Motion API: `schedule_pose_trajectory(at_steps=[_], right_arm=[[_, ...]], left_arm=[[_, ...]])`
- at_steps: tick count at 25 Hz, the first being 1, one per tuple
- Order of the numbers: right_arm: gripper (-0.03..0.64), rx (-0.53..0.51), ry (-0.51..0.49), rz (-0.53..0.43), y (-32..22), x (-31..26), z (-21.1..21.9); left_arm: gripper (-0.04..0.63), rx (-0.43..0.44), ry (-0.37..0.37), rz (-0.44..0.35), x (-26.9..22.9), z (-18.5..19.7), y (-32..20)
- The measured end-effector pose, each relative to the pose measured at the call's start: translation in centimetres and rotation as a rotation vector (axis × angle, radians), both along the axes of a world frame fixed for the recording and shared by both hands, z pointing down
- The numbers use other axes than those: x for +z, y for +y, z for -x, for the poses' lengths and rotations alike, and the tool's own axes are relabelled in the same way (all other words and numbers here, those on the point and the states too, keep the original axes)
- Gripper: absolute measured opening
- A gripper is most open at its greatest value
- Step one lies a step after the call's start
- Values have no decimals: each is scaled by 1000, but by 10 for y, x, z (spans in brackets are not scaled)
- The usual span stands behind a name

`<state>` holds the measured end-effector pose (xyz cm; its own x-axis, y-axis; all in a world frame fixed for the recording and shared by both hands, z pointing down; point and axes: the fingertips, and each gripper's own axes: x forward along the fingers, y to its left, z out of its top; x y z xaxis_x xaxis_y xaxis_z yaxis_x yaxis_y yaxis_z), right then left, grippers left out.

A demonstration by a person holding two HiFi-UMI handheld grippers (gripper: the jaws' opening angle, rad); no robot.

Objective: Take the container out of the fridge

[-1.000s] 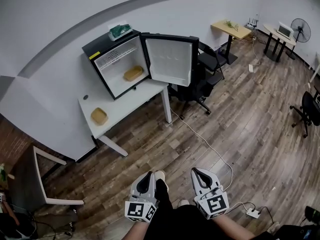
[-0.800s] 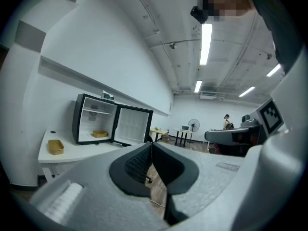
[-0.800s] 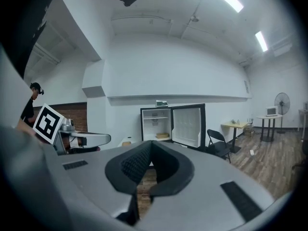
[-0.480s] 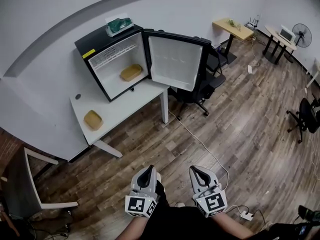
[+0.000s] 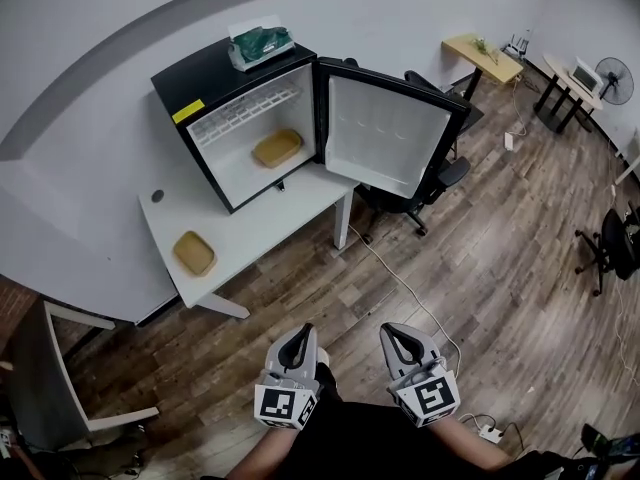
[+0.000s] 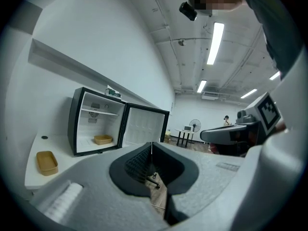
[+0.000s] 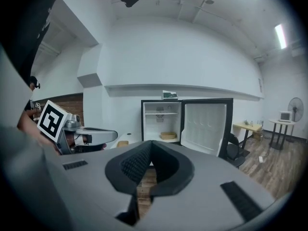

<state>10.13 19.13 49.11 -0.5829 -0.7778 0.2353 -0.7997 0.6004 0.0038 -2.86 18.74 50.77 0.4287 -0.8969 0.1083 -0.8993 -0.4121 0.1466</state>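
Container low inside open fridge, well apart from grippers | left gripper, right gripper both pinched closed, empty | risks: tripping on cable; clipping door; grabbing twin tub on table instead

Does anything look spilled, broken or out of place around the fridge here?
Nothing is spilled or damaged. The fridge has its door wide open, a tan container lies flat on its floor, and a second tan container sits on the white table. Only a white cable trails loose across the wood floor.
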Motion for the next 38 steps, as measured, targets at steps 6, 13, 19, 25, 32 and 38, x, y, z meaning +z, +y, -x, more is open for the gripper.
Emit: schedule_pose_trajectory(at_steps=[6,13,19,25,32,38], right_arm=[[0,40,2,28,-54,2,37],[0,77,12,61,-96,10,66],[0,111,7,60,-122,7,76],[0,26,19,76,-124,11,109],[0,-13,21,103,-145,21,116],[0,-95,-29,105,-195,23,133]], left_arm=[[18,28,23,-3,3,34,-48],[18,77,42,5,14,66,-87],[18,96,61,-33,3,83,-104],[18,39,71,-8,7,99,-101],[18,-46,56,17,17,124,-108],[18,-169,82,35,24,142,-138]])
